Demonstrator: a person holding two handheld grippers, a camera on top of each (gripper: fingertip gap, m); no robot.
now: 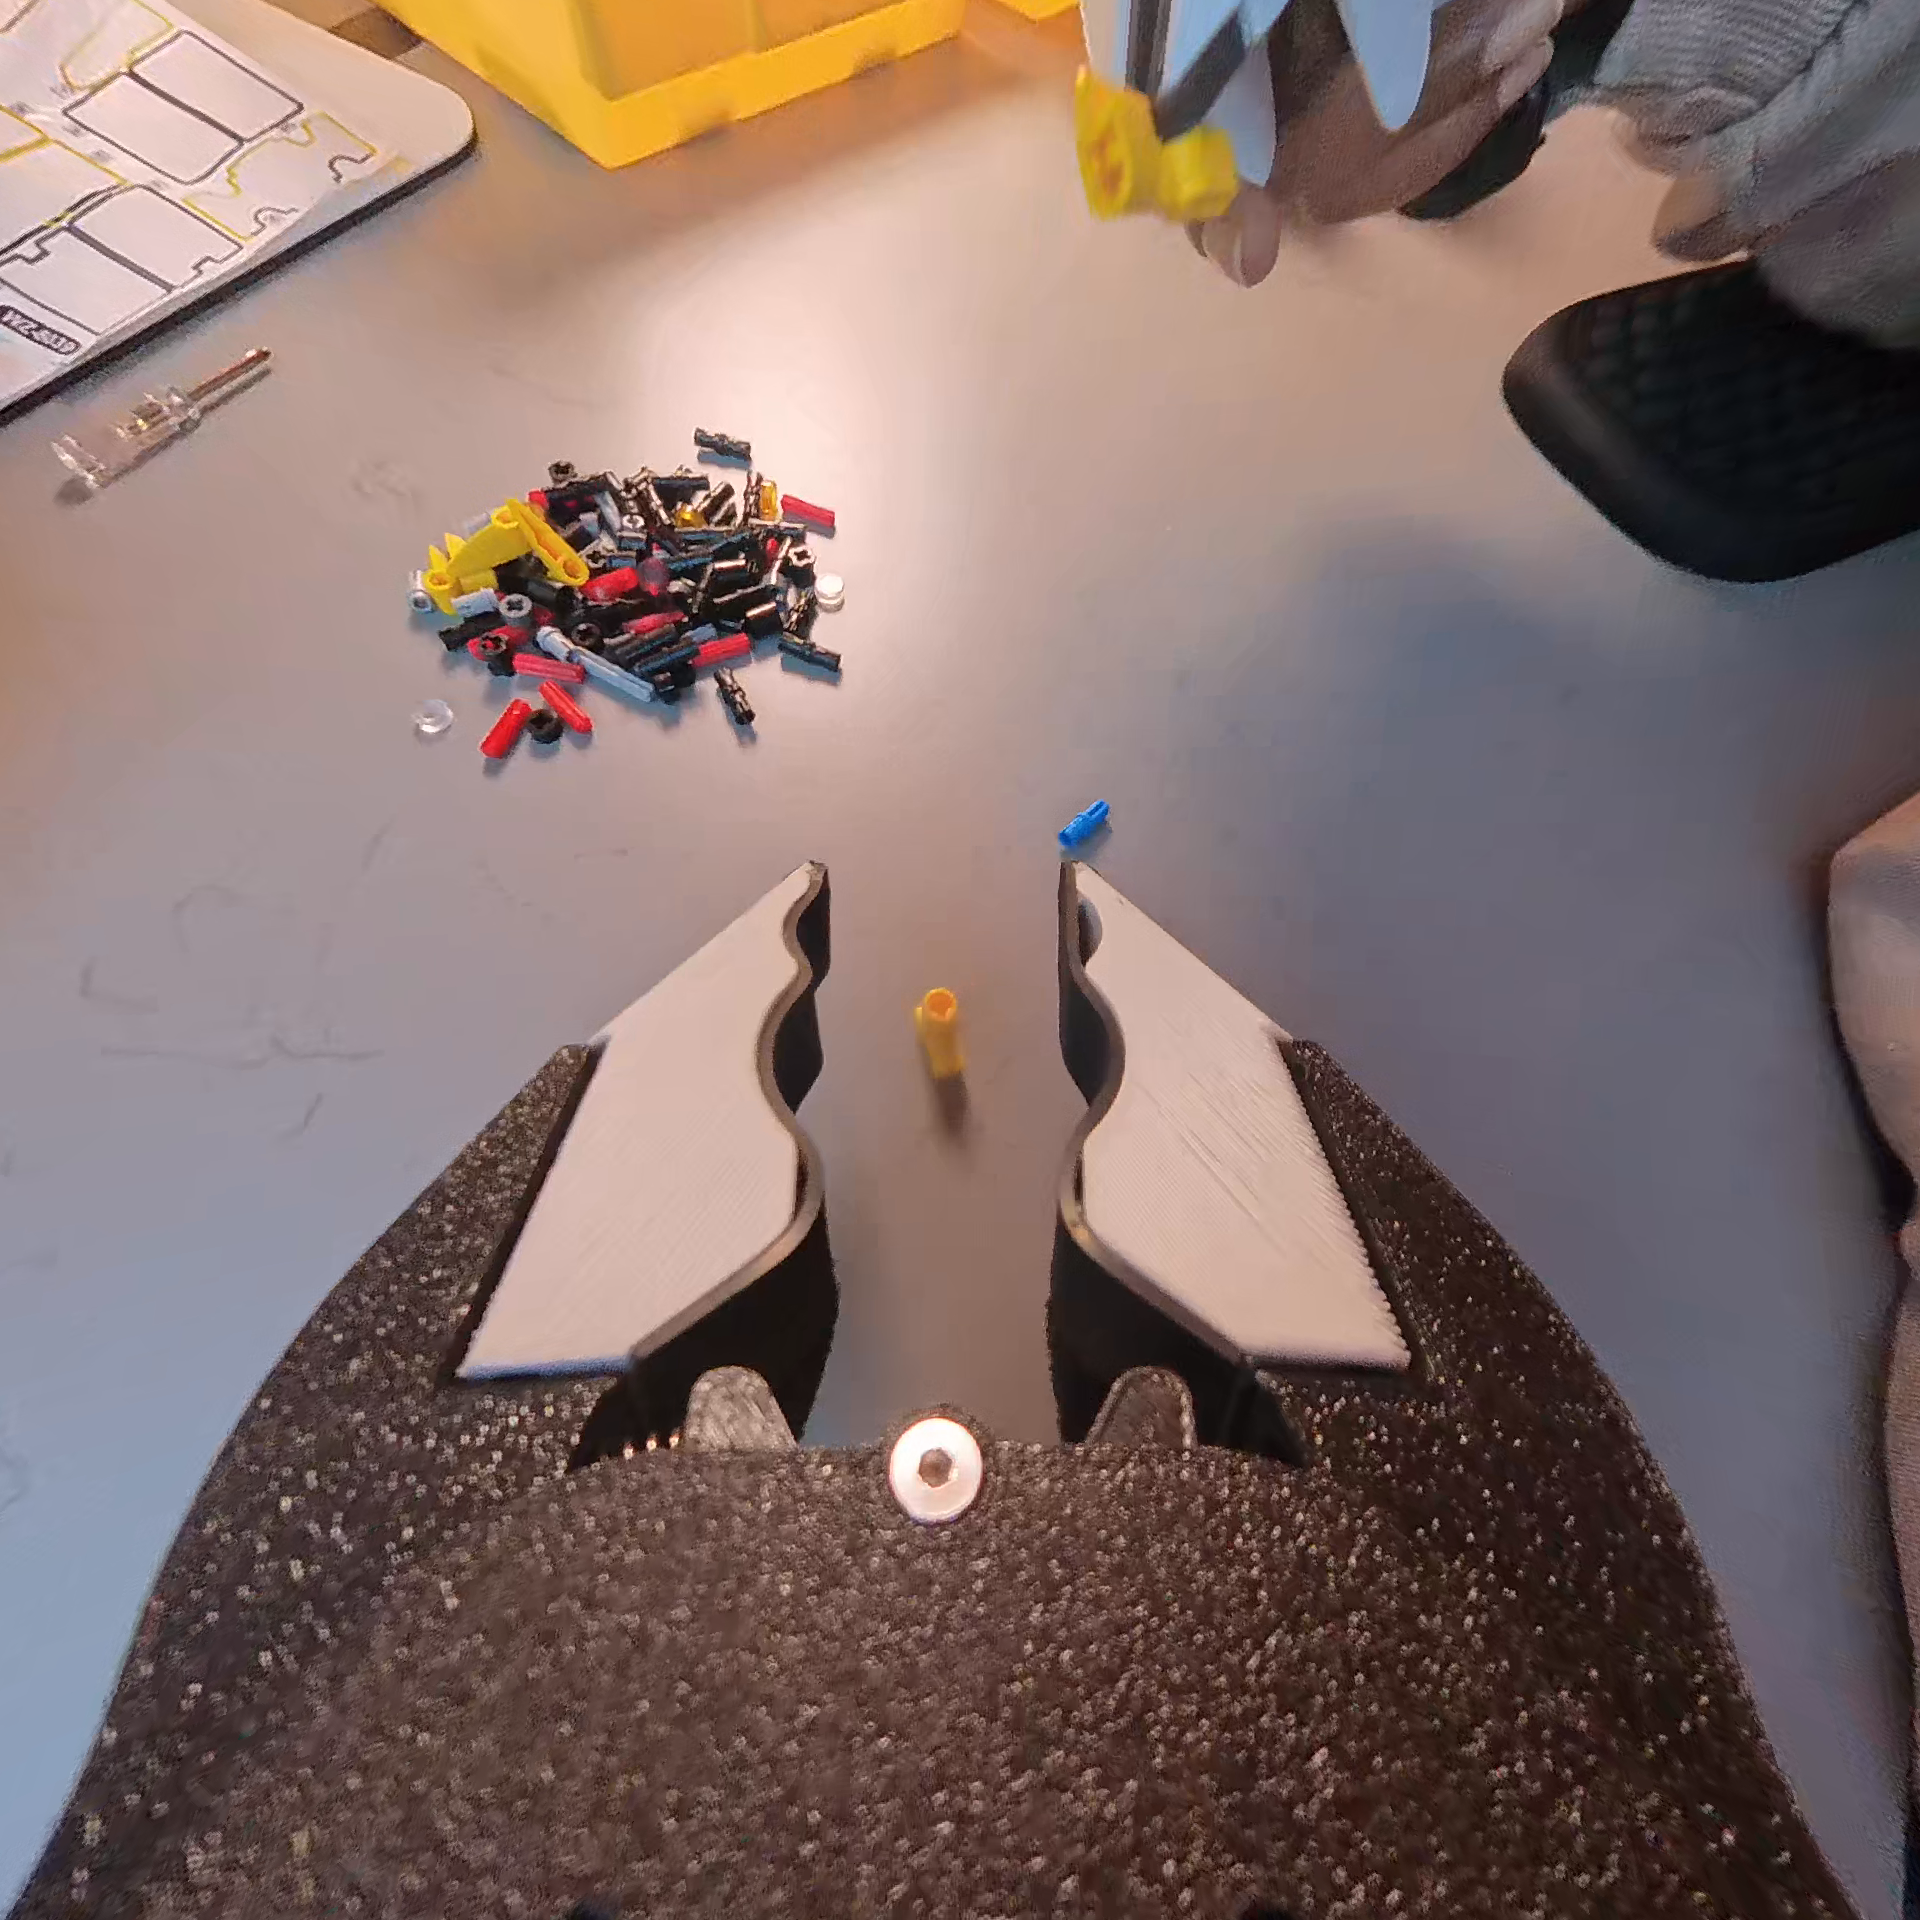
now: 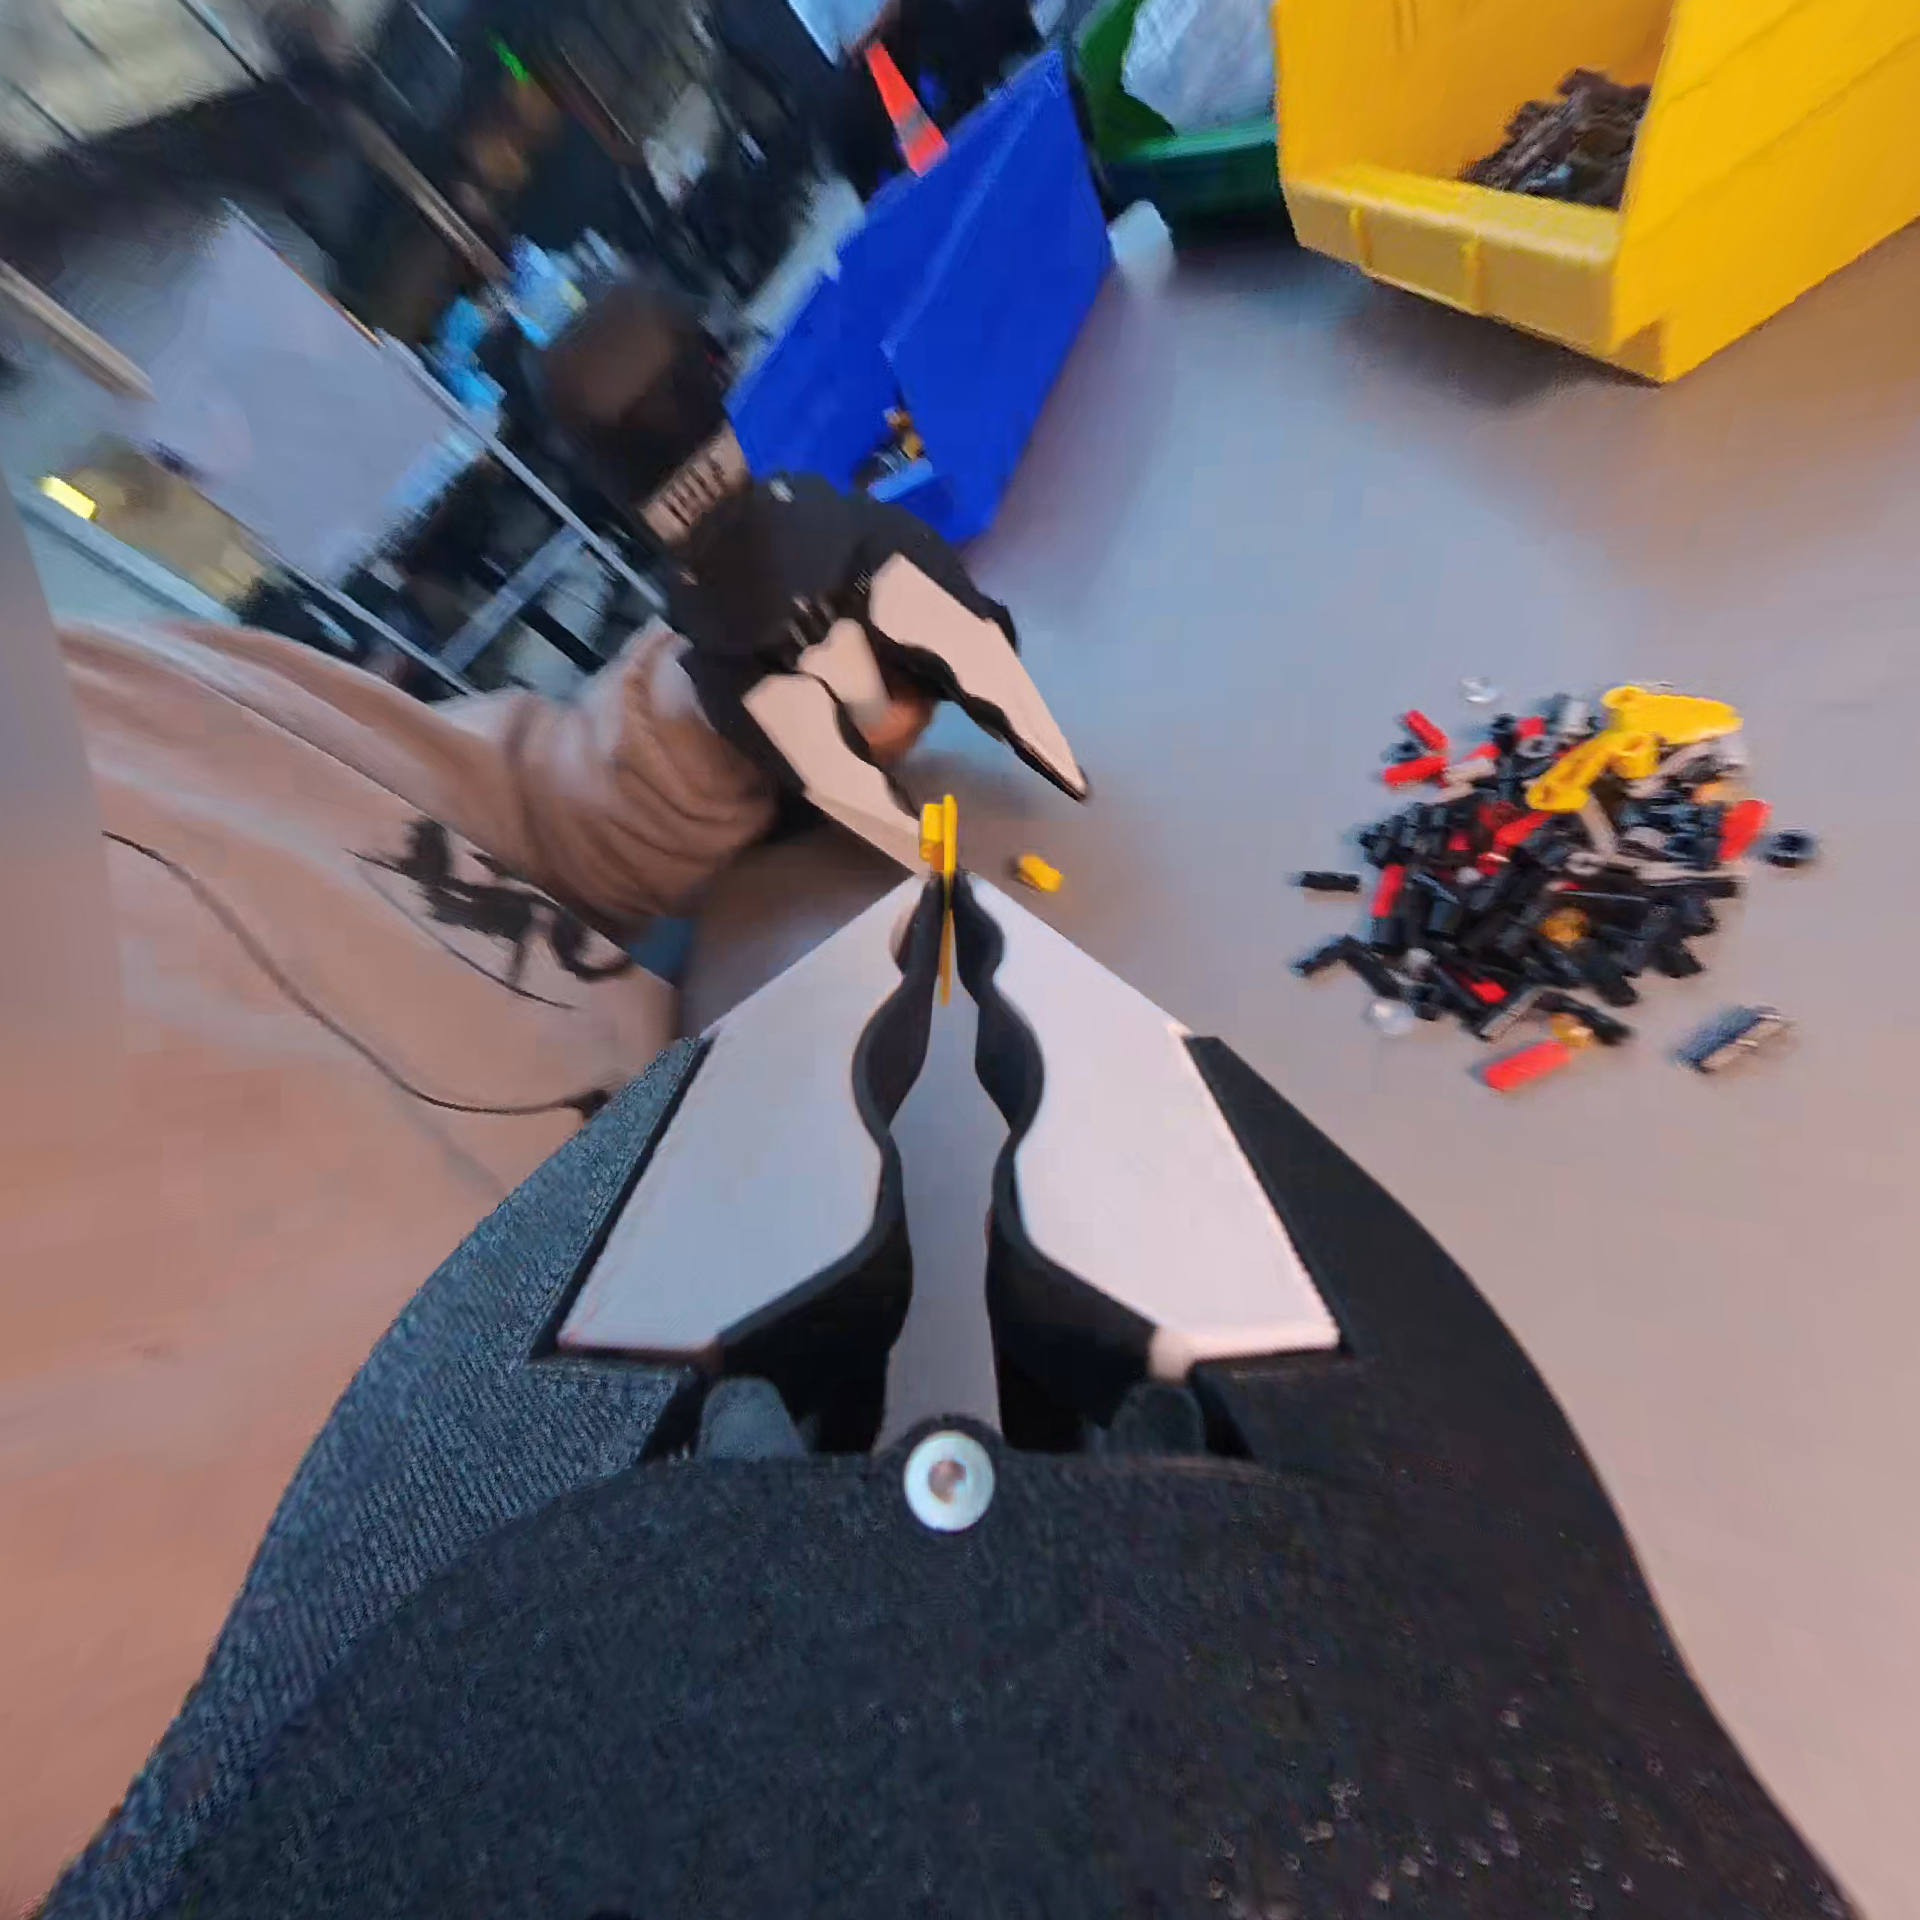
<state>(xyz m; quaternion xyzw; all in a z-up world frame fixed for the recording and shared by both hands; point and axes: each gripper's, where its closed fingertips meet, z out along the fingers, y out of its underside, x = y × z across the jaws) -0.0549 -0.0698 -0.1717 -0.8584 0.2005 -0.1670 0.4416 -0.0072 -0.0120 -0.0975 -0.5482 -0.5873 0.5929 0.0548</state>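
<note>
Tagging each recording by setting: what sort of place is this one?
Most likely a workshop or lab bench for sorting or building with small plastic construction parts. A grey table carries a pile of small pins and connectors, a yellow parts bin beside a blue bin, and a printed sheet of outlines.

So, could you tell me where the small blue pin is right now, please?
In the left wrist view the blue pin lies on the table, just beyond the left gripper's right fingertip, right of the parts pile.

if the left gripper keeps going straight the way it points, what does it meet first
Probably the small yellow peg lying on the grey table between the open jaws of the left gripper. Depth is unclear, so it may pass above the peg.
</note>
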